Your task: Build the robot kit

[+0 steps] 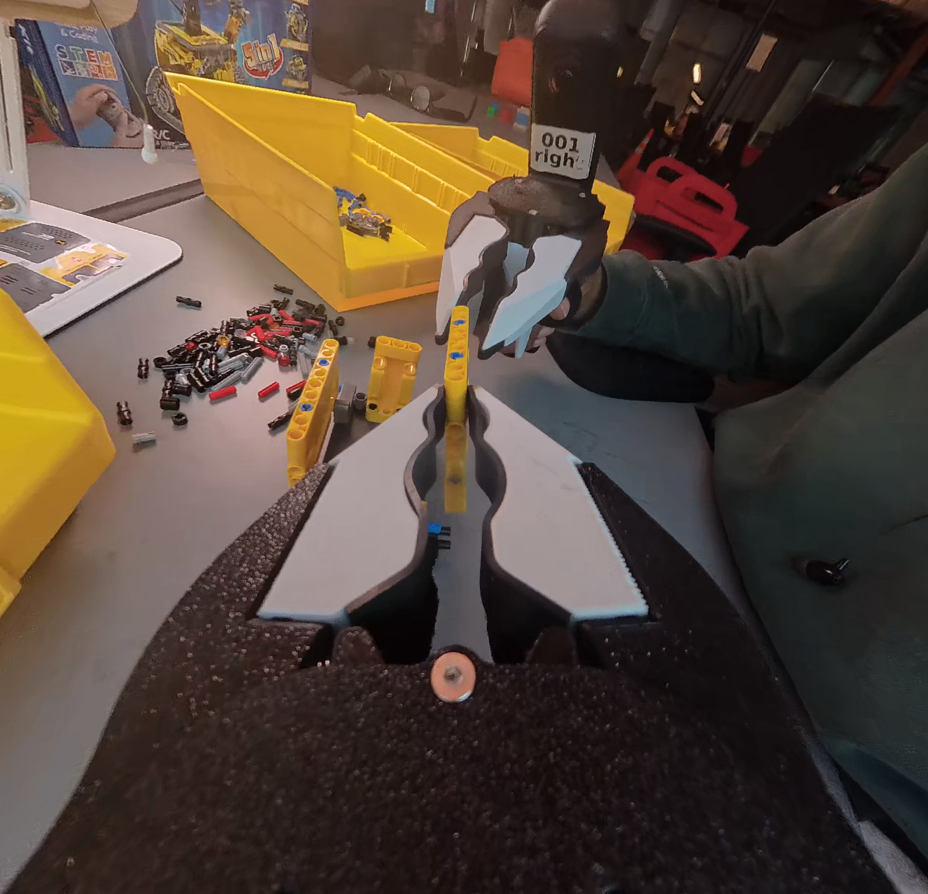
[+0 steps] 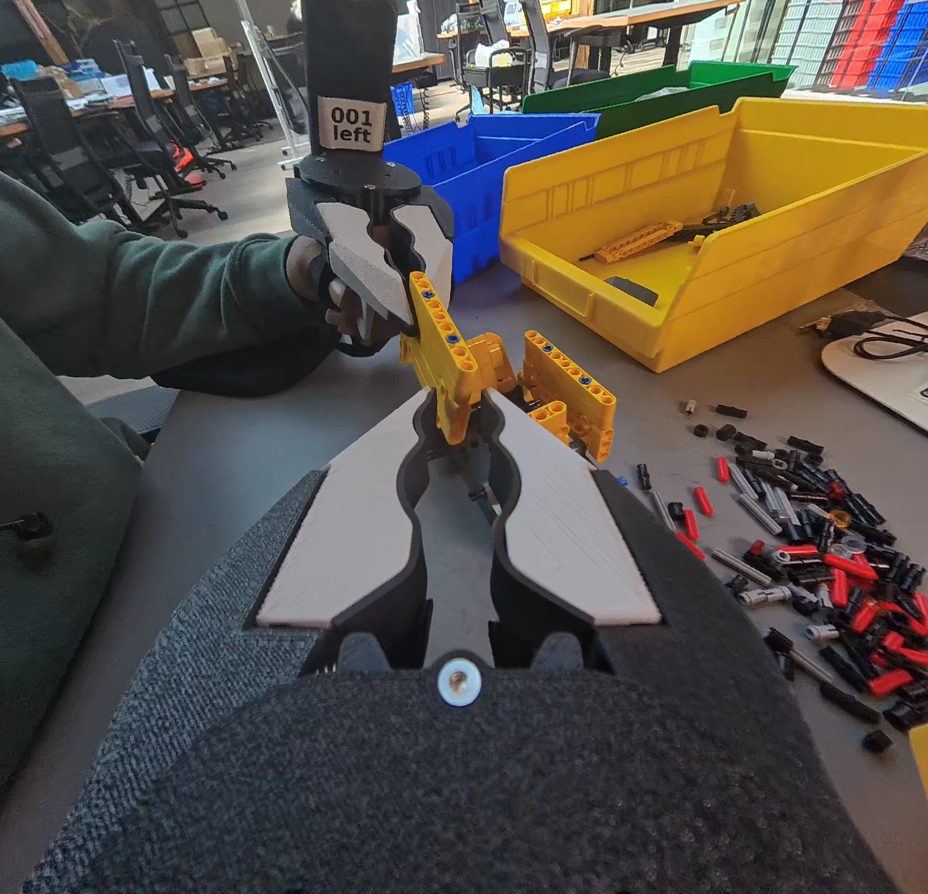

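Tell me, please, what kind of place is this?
Probably a shared workshop or lab office. Plastic parts bins stand on a grey worktable, loose building-kit pins lie spread on it, and rows of desks with office chairs fill the room behind.

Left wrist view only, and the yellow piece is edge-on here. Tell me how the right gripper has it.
Observer: The right gripper is shut on the frame, at the end opposite yours.
Operator: Describe its shape side-on.
Observer: It is a wide frame, not a slim beam.
Operator: Name what stands behind the left gripper.
Observer: A blue bin, with a green bin beyond it.
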Motion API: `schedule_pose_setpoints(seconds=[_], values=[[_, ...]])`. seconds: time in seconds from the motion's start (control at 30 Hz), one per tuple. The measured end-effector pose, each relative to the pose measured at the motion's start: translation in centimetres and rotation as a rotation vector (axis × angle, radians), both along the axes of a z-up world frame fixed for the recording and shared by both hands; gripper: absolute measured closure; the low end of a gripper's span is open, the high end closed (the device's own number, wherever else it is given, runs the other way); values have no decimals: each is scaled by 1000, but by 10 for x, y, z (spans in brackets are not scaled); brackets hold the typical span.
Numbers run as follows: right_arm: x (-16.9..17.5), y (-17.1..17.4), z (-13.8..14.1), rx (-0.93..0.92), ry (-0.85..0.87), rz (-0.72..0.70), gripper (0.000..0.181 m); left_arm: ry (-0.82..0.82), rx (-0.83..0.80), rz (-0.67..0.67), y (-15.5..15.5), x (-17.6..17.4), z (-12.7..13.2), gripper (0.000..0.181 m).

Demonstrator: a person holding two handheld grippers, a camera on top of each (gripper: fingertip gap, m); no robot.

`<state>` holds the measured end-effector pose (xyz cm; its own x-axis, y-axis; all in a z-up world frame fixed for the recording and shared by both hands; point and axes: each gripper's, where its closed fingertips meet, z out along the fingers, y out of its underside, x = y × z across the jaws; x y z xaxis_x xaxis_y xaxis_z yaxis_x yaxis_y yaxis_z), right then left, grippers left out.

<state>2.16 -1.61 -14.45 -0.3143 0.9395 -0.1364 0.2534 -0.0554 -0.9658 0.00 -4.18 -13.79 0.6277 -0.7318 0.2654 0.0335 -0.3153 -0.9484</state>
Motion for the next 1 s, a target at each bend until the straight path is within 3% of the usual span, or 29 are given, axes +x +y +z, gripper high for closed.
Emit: schedule_pose_setpoints(seconds=[0.07, 0.23, 0.37, 0.53, 0.63, 0.8, 1.0], values=[[-1, -3, 0, 2, 0, 9, 162, -77, 4, -25, -2, 1, 6, 175], [0, -10, 7, -67, 18, 64, 172, -95, -21, -42, -4, 2, 5, 174], [2, -8, -2, -33, -23, 68, 174, 0, -32, -6, -2, -6, -6, 168], [8, -3, -9, -13, -38, 83, 174, 41, -14, 32, -9, -32, 1, 154], [10, -3, -9, -30, -27, 107, 174, 172, -79, 76, -10, -50, -22, 148], [9, -7, -19, -14, -56, 140, 174, 284, -115, 67, -7, -44, -47, 158], [4, -4, -29, 35, -71, 130, 174, 278, -64, 84, 1, -30, -45, 168]])
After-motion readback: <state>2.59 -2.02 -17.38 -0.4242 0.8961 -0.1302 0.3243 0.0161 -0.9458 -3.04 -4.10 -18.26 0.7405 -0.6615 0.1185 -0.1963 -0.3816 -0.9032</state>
